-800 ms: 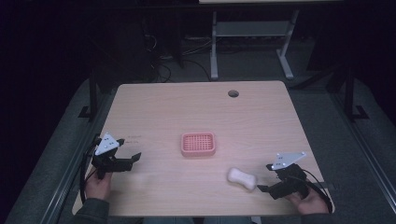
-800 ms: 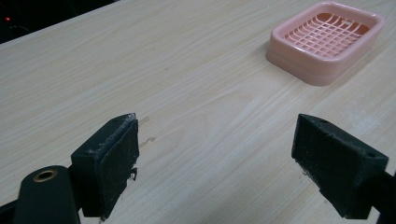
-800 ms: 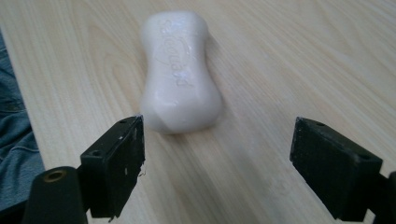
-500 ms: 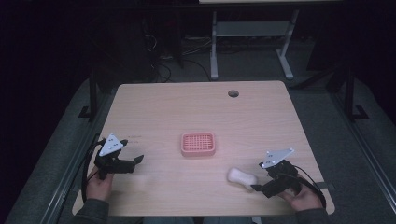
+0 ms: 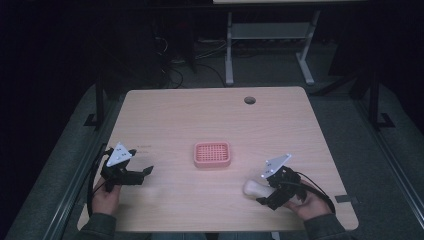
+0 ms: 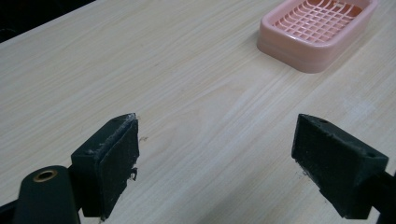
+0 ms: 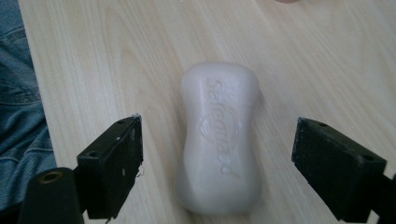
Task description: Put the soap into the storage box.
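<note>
A white bar of soap (image 7: pixel 219 140) lies flat on the wooden table (image 5: pixel 210 120), near the front right. My right gripper (image 7: pixel 217 168) is open, its jaws standing either side of the soap without touching it. From the high view the soap (image 5: pixel 254 188) sits just left of the right gripper (image 5: pixel 265 192). A pink soap dish (image 5: pixel 212 154) rests empty at the table's middle. My left gripper (image 5: pixel 142 175) hovers open at the front left, with the pink soap dish (image 6: pixel 317 30) far ahead of its jaws (image 6: pixel 217 168).
A round cable hole (image 5: pixel 249 100) is near the table's far edge. A blue denim leg (image 7: pixel 18 116) shows past the table's front edge. Metal stand legs (image 5: pixel 270 45) stand on the dark floor behind the table.
My right gripper has shifted left and forward, bringing its open jaws around the soap. The left gripper has drifted slightly.
</note>
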